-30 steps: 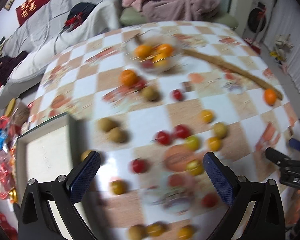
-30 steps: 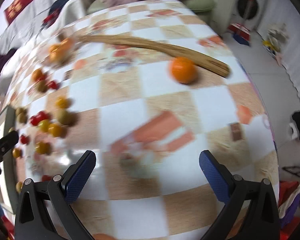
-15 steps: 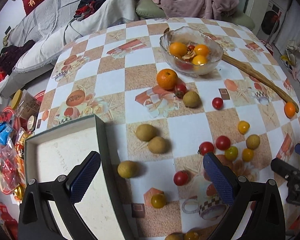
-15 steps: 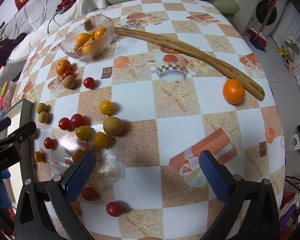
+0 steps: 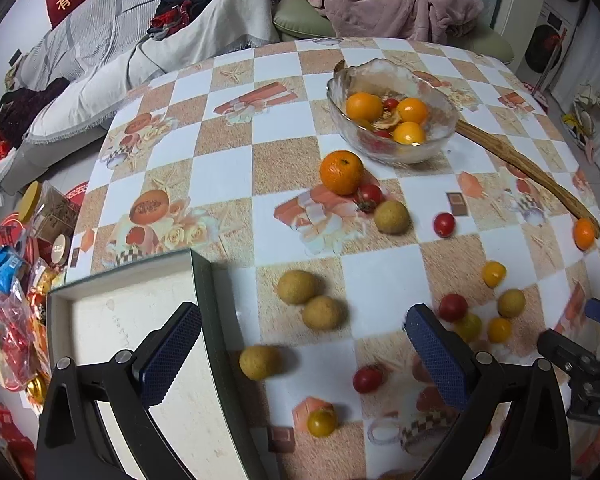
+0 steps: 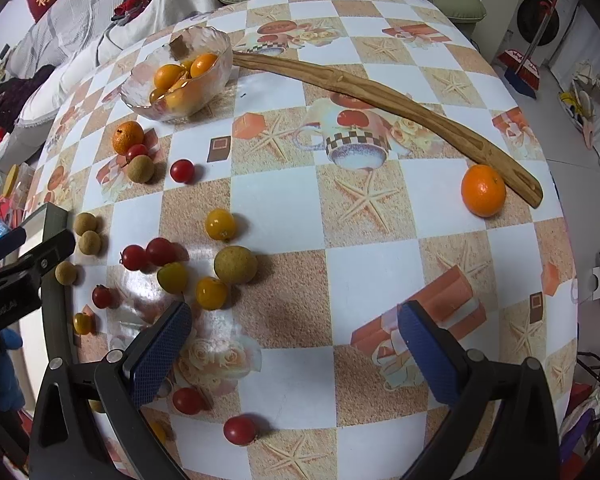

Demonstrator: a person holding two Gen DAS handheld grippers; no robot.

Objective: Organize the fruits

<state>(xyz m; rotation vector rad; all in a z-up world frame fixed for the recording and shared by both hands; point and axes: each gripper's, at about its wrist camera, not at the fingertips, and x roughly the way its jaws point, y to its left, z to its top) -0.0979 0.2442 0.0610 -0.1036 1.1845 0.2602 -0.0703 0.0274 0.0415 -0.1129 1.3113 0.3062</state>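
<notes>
Grippers: my left gripper (image 5: 300, 354) and right gripper (image 6: 294, 346) both stand wide, holding nothing.
Oranges: I count two loose; one large orange (image 5: 341, 172) just beside the clear glass bowl (image 5: 428, 152), one small-looking orange (image 6: 483, 190) touching the tip of the long curved wooden stick (image 6: 380, 96) near the table's right edge.
Brown round fruits: five loose in the left view, three of them (image 5: 297, 287) near the shallow dark-rimmed white tray (image 5: 204, 292) at the left edge.
Change: half a second ago the left camera sat farther back; the fruit now looms nearer.
Views: only the right view shows two red cherry tomatoes (image 6: 240, 430) at the checkered table's (image 6: 364, 272) near edge.
</notes>
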